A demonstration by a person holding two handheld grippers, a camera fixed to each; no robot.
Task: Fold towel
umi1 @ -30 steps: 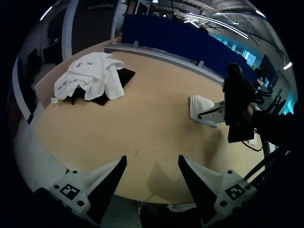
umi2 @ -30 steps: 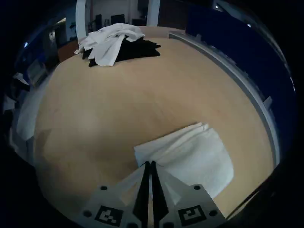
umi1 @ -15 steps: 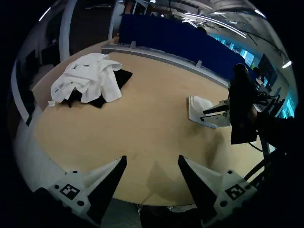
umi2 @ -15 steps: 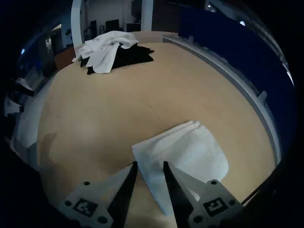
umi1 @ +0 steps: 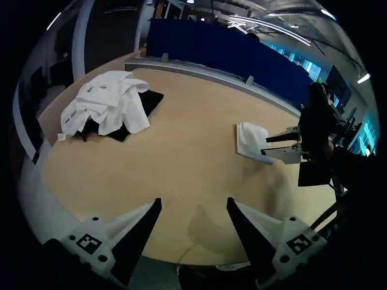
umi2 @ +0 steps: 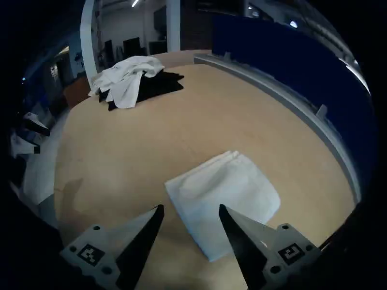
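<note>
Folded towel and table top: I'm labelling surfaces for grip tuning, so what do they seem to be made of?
Folded towel: soft white cloth, possibly terry, matte; stacked layer edges show at its far corner.
Table: light wood or wood-look laminate, I can't tell which; smooth with a faint sheen, an even pale tone and soft shadows.

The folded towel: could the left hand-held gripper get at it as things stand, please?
Probably yes: bare table lies between the open left hand-held gripper and the folded towel, though the right hand-held gripper hovers beside it.
</note>
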